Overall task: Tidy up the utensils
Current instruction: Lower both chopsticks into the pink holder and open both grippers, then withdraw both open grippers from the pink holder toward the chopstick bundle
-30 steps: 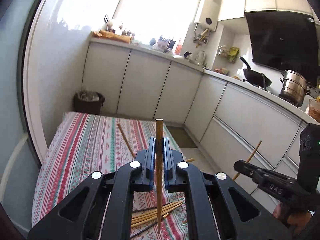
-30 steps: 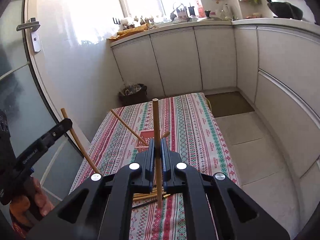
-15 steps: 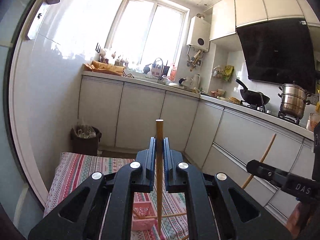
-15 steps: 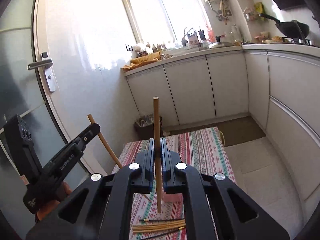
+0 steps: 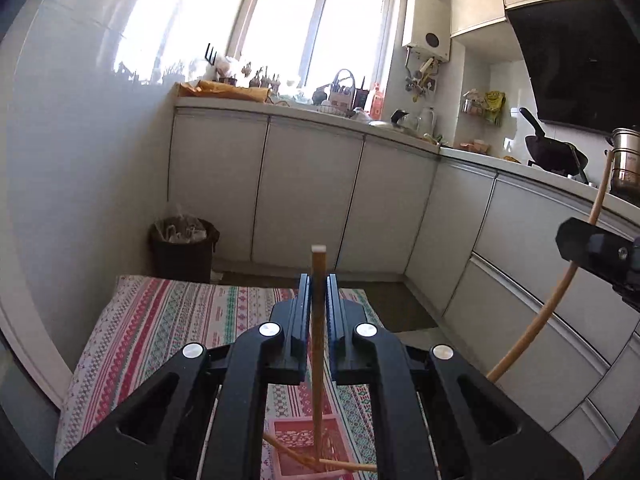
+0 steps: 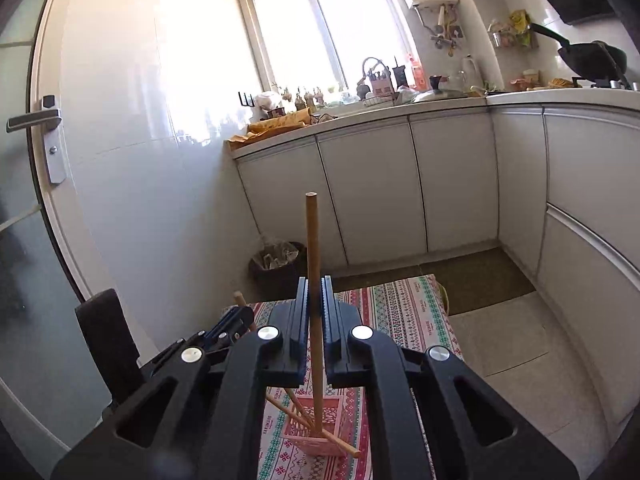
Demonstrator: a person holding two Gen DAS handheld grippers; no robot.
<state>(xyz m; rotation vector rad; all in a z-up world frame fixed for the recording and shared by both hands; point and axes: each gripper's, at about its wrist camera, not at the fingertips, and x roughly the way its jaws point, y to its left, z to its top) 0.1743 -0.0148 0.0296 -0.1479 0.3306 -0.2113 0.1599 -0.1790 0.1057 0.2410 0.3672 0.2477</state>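
Observation:
My left gripper point(image 5: 318, 300) is shut on an upright wooden chopstick point(image 5: 318, 320); its lower tip hangs over a pink basket point(image 5: 304, 444) on the striped tablecloth point(image 5: 160, 320). My right gripper point(image 6: 314, 304) is shut on another upright chopstick point(image 6: 313, 264), its tip in the pink basket point(image 6: 316, 428), where other chopsticks point(image 6: 292, 412) lean. The right gripper point(image 5: 600, 252) with its chopstick point(image 5: 540, 320) shows at right in the left wrist view. The left gripper point(image 6: 224, 332) shows at left in the right wrist view.
White kitchen cabinets point(image 5: 312, 188) and a cluttered counter stand behind the table. A dark bin point(image 5: 182, 248) sits by the wall. A wok point(image 5: 556, 156) and a pot point(image 5: 626, 164) sit on the stove at right. A door with a handle point(image 6: 36, 120) is at left.
Both grippers have come forward over the table and tilted up, each holding its chopstick. The pink basket now lies under both tips; the loose chopstick pile has left view.

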